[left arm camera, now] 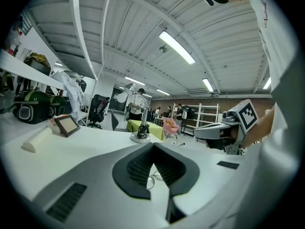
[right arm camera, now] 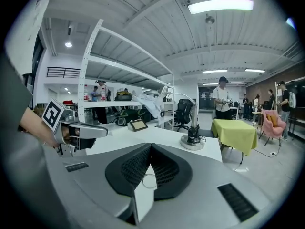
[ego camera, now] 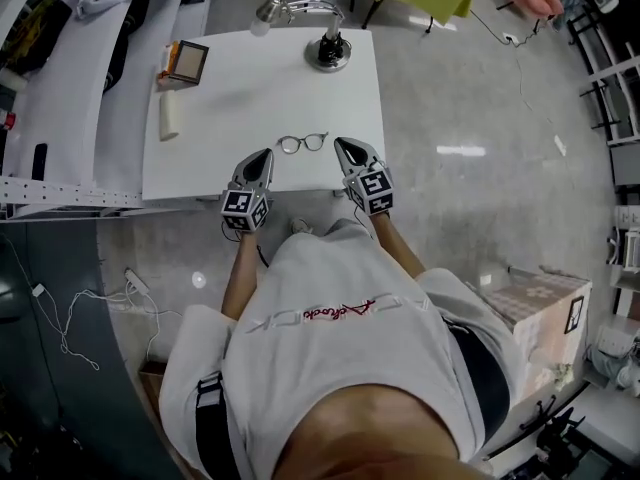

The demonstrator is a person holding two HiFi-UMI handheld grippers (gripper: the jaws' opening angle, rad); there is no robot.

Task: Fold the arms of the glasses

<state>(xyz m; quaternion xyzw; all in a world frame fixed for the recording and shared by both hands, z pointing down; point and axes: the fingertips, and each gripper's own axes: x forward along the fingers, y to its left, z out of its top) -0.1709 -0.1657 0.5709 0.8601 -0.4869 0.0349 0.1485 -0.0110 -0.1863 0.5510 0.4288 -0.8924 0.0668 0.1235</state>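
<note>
A pair of thin-rimmed glasses (ego camera: 302, 143) lies on the white table (ego camera: 250, 93) close to its near edge, arms pointing away from me as far as I can tell. My left gripper (ego camera: 266, 154) hovers just left of them, and my right gripper (ego camera: 340, 143) just right; both are shut and hold nothing. In the left gripper view the glasses (left arm camera: 151, 179) show through the gap under the closed tips (left arm camera: 152, 146). The right gripper view shows one lens of the glasses (right arm camera: 148, 180) below its closed tips (right arm camera: 150, 146).
A desk lamp (ego camera: 327, 50) stands at the table's far edge. A small framed tablet (ego camera: 187, 60) and a white roll (ego camera: 169, 114) lie at the far left. White shelving (ego camera: 60, 118) runs along the left; a cardboard box (ego camera: 545, 303) sits on the floor right.
</note>
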